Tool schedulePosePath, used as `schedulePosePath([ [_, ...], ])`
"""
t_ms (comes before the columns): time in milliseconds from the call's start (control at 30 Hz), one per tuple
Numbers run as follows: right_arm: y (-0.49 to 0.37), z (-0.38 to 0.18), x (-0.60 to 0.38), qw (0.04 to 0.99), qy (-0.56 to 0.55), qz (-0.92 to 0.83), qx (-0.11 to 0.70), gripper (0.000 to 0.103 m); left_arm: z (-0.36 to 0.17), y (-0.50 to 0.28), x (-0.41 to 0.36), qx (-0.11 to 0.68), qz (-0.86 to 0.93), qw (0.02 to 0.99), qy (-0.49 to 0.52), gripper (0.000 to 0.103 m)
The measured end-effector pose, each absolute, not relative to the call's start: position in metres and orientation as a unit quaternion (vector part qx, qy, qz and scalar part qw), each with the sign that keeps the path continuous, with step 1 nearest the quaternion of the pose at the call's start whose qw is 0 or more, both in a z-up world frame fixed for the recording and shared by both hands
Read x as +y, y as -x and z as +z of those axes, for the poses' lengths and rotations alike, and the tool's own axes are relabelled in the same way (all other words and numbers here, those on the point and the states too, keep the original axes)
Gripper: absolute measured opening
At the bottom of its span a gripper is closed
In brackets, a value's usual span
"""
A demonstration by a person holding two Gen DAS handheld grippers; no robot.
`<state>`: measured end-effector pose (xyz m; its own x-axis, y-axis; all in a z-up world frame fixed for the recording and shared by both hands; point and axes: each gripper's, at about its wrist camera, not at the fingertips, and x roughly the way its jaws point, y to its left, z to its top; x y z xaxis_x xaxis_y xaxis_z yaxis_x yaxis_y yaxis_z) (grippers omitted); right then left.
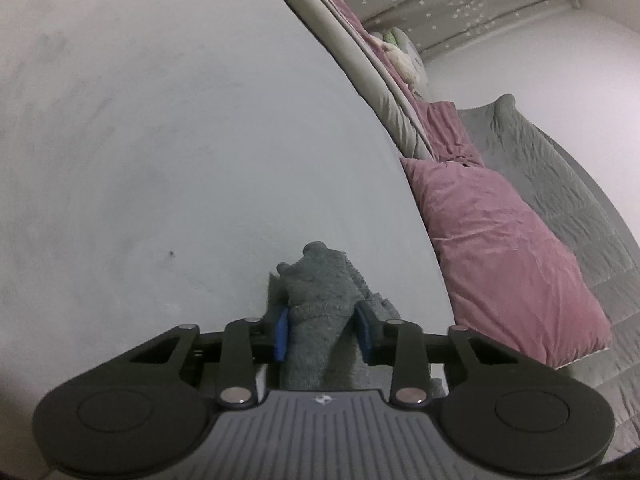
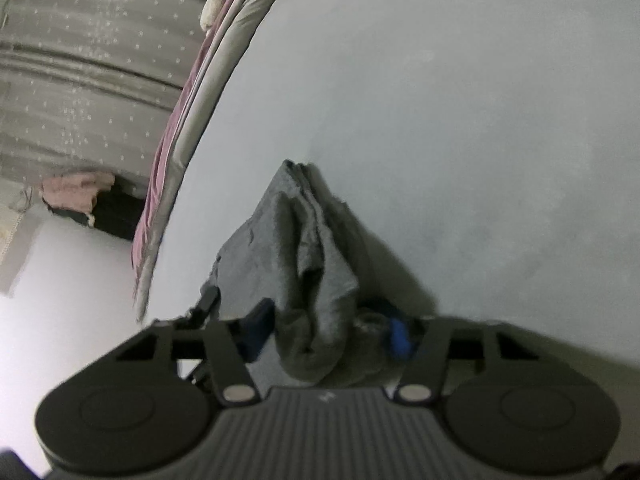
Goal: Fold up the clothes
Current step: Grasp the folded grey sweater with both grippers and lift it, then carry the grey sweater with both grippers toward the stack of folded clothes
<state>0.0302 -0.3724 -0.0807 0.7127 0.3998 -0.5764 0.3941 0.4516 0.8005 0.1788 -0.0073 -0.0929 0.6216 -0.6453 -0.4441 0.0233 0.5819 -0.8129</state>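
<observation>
Cloth [image 1: 320, 300], grey, sat clamped in the left gripper [image 1: 325, 332]. The right gripper [image 2: 326, 330] pinched it too, above the worktop [image 2: 460, 140].

No readable text or labels anywhere.

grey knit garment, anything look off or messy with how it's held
The grey knit garment is bunched into a crumpled wad, not flat. The left claw pinches a thick clump; in the right claw it hangs in loose folds over the pale grey surface. No damage visible.
</observation>
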Motion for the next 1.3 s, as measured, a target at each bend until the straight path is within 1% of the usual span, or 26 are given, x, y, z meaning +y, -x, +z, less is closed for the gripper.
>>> schedulePosePath([
  [33, -0.031, -0.083, -0.373, 0.761, -0.529, 0.000, 0.375, 0.037, -0.093, -0.179, -0.008, 0.383, -0.207, 0.801, 0.410, 0.025],
  [67, -0.031, -0.085, -0.373, 0.758, -0.537, 0.001, 0.370, 0.033, -0.094, -0.179, -0.008, 0.384, -0.206, 0.799, 0.414, 0.022],
  [167, -0.032, -0.083, -0.373, 0.760, -0.543, 0.006, 0.357, 0.028, -0.092, -0.176, -0.007, 0.380, -0.202, 0.792, 0.434, 0.019],
  [267, -0.034, -0.073, -0.370, 0.775, -0.532, 0.016, 0.340, 0.026, -0.085, -0.172, -0.011, 0.373, -0.200, 0.796, 0.433, 0.018],
  [467, -0.033, -0.048, -0.375, 0.797, -0.515, 0.027, 0.313, 0.026, -0.057, -0.168, -0.021, 0.355, -0.213, 0.808, 0.420, 0.018],
  [800, -0.010, 0.003, -0.410, 0.821, -0.508, 0.021, 0.259, 0.025, -0.009, -0.156, -0.054, 0.332, -0.258, 0.811, 0.407, 0.018],
  [1300, 0.069, 0.061, -0.500, 0.846, -0.506, -0.021, 0.166, 0.025, 0.039, -0.126, -0.146, 0.329, -0.336, 0.792, 0.389, 0.018],
])
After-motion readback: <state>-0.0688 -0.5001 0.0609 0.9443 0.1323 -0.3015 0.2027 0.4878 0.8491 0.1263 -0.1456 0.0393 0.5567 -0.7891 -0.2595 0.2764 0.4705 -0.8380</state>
